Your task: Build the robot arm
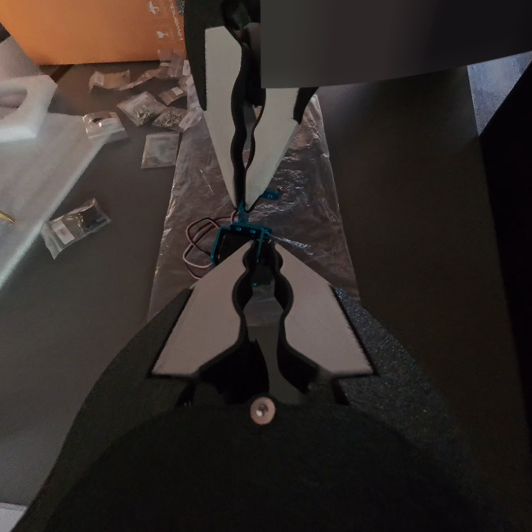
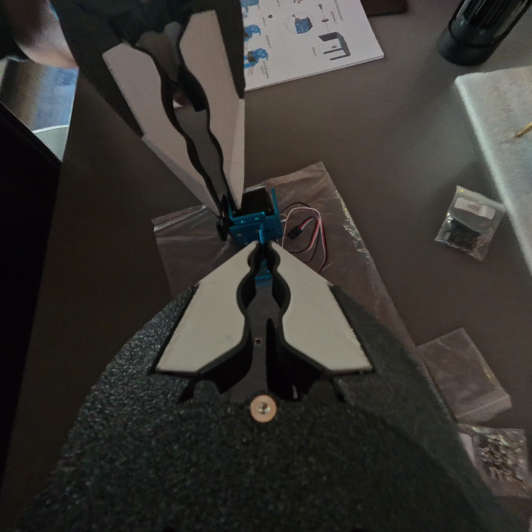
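Left gripper [image 1: 262,244] pinching blue servo bracket [image 1: 244,230] at near side; right gripper [image 2: 261,244] pinching same bracket's small blue tab. Assembly sits over clear plastic bag [image 2: 331,201] on dark table [image 2: 374,129]; wire lead [image 2: 305,227] beside; instruction sheet [image 2: 302,37] far back

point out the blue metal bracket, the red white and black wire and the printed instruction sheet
blue metal bracket [image 2: 250,227], right wrist view, its front plate
red, white and black wire [image 2: 312,227], right wrist view, the loop's middle
printed instruction sheet [image 2: 311,40], right wrist view, its white centre

glossy blue metal bracket [image 2: 250,227], crinkly clear plastic bag [image 2: 339,201]
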